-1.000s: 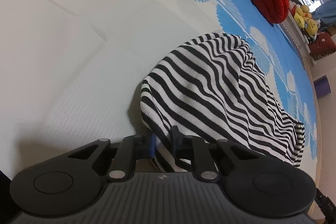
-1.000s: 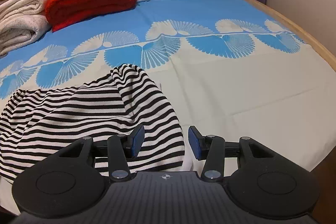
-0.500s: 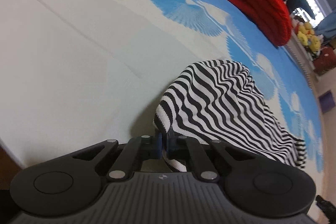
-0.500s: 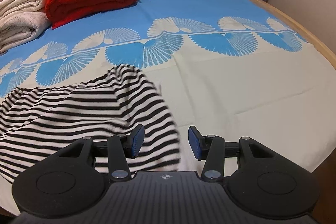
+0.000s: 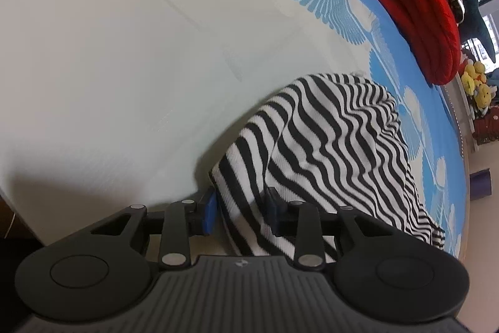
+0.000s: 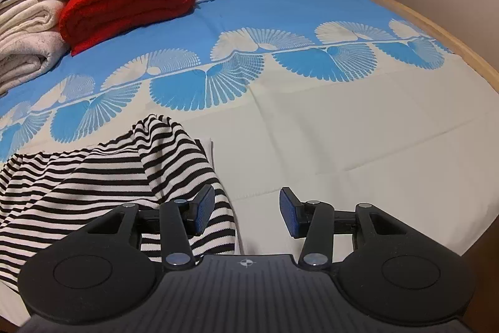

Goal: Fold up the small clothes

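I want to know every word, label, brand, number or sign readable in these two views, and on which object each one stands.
No readable words or numbers in either view.
A small round crosshair emblem, no letters, on the right gripper body.
A similar small emblem on the left gripper body, too blurred to read.
The striped garment and the blue patterned bedsheet carry no text.

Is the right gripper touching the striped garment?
Cannot tell. In the right wrist view the right gripper stands open, its left finger overlapping the striped garment, with no gap or contact plain.
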A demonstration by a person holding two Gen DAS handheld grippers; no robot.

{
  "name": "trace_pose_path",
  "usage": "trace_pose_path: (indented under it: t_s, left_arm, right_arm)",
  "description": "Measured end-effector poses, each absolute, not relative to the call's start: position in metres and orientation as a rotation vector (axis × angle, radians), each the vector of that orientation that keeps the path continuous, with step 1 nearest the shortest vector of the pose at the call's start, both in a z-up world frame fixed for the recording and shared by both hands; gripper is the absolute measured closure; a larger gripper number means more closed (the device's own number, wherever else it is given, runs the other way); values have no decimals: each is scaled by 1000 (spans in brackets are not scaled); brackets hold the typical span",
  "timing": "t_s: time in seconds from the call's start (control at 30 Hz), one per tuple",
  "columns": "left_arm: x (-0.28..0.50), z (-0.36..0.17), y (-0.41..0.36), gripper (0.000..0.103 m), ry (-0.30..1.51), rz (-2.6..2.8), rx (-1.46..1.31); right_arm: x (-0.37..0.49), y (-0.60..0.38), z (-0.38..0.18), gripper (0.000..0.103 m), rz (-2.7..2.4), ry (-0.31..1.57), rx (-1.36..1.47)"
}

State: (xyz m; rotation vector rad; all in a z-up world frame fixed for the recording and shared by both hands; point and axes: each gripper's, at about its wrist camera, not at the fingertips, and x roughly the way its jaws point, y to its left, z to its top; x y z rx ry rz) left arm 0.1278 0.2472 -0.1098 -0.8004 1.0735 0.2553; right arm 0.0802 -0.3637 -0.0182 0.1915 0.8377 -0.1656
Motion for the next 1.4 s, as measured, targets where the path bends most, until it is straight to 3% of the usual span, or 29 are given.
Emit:
trace_pose_path:
  t_s: [0.07, 0.13, 0.3, 0.5, 0.6, 0.7, 0.87, 1.0, 1.1, 1.2, 1.4]
  left_arm:
    - [131, -111, 245, 87, 1070, 257, -795]
    - [136, -105, 235, 94, 1050, 262, -727]
    - [144, -48, 167, 96, 869, 115, -456]
    - [139, 23, 24, 99, 655, -280, -272]
    - [130, 23, -66, 99, 644, -475, -193]
    - [120, -10, -154, 99, 719, -641, -101]
    - [113, -72, -217, 93, 966, -812, 82]
    - [112, -50, -171, 68, 911, -824, 60]
    - [123, -30, -125, 67, 862, -752, 100]
    - [139, -22, -90, 60, 852, -654, 146]
    - [156, -46, -43, 47, 901, -496, 63]
  right_arm:
    - [80, -366, -16, 55, -163, 830, 203]
    - [80, -370, -14, 55, -165, 825, 221]
    - [78, -384, -9, 55, -194, 805, 285]
    - [73, -401, -1, 55, -256, 753, 284]
    - [69, -409, 5, 60, -275, 706, 277]
    - [67, -422, 9, 64, -297, 682, 308]
    - [74, -441, 6, 64, -268, 695, 387]
    - [92, -445, -4, 63, -137, 756, 454]
    - [111, -440, -15, 63, -26, 826, 520]
    - [132, -423, -23, 63, 75, 869, 556]
    - [171, -383, -48, 55, 164, 990, 552]
